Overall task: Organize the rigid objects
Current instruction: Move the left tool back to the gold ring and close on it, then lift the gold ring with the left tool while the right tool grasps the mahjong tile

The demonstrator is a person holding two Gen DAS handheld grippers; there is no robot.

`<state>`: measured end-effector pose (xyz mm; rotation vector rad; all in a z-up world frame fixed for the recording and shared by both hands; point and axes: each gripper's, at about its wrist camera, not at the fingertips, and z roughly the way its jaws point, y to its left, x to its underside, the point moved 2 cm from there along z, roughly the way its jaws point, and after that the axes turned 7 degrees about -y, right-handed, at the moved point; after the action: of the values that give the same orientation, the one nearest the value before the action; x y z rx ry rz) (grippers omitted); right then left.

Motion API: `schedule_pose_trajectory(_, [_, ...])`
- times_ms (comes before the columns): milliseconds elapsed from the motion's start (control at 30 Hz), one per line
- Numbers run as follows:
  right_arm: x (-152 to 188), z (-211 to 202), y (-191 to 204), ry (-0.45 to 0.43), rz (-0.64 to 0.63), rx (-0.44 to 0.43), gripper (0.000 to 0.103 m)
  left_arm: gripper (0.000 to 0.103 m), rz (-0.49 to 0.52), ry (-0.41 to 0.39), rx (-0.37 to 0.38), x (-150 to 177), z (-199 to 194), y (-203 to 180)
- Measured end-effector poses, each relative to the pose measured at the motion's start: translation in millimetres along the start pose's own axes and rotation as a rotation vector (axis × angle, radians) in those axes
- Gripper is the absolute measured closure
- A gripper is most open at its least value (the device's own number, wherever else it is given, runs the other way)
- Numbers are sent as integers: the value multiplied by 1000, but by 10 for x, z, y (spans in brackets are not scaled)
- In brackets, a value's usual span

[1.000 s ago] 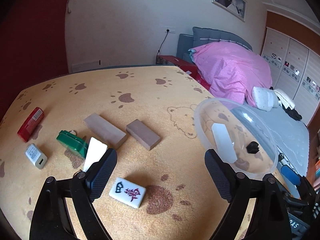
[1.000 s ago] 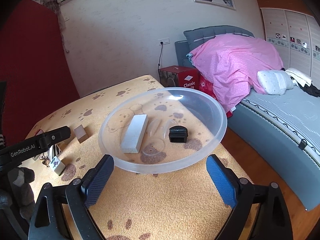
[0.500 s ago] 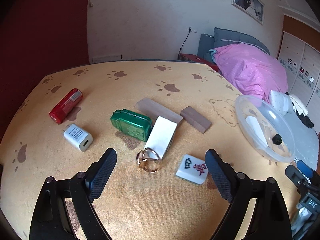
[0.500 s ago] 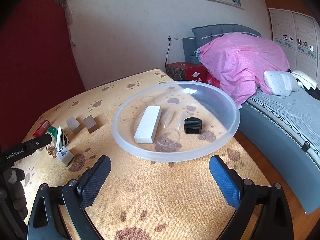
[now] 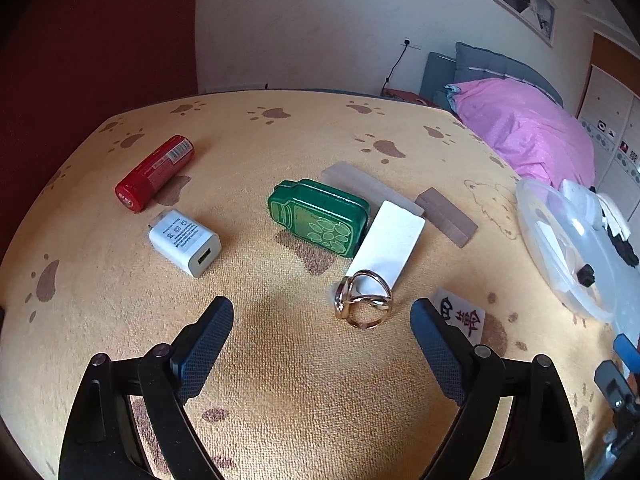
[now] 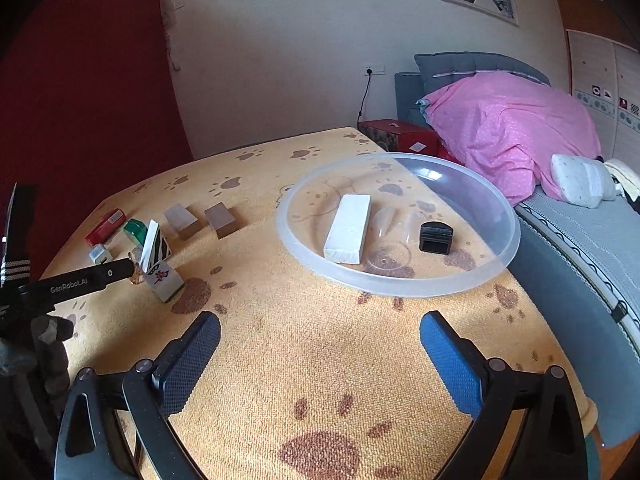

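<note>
From the left wrist we see our left gripper (image 5: 322, 318) released, its jaws wide apart over bare yellow cloth (image 5: 280, 380) with nothing between them. Just beyond the right jaw lies a gold ring (image 5: 363, 299), touching the near end of a white block (image 5: 387, 242). A mahjong tile (image 5: 464, 316) sits half hidden behind the right jaw. The green tin (image 5: 318, 216) lies against the white block's left side, with a pale wooden block (image 5: 370, 186) and a darker one (image 5: 446, 216) behind. A white charger (image 5: 185, 242) and a red tube (image 5: 154, 173) lie apart to the left, near the cloth's curved left edge. The clear bowl (image 5: 560, 240) stands at the right edge.

From the right wrist our right gripper (image 6: 320, 334) is also released, empty, over an open stretch of cloth short of the bowl (image 6: 400, 284). The bowl sits close to the table's right edge by the bed (image 6: 580, 240) and holds a white bar (image 6: 348, 229) and a small black piece (image 6: 436, 237), apart from each other.
</note>
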<state>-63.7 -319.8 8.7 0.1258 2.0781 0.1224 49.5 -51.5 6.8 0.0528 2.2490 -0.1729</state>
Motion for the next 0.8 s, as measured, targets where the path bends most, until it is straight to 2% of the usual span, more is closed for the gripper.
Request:
schedule_pose_trajectory(100, [10, 10, 46, 8, -10, -12, 1, 12, 1, 13, 5, -18, 55, 12])
schedule_pose_trajectory(200, [19, 17, 81, 16, -13, -18, 1, 17, 15, 25, 13, -30, 100, -9])
schedule_pose_trajectory(433, [31, 29, 145, 29, -20, -32, 1, 46, 23, 52, 67, -44, 195, -70])
schedule_pose_trajectory(567, [39, 40, 192, 37, -26, -43, 1, 65, 16, 53, 127, -50, 201, -94])
schedule_pose_trajectory(800, [19, 52, 291, 48, -23, -65, 1, 65, 2, 38, 153, -27, 131, -93])
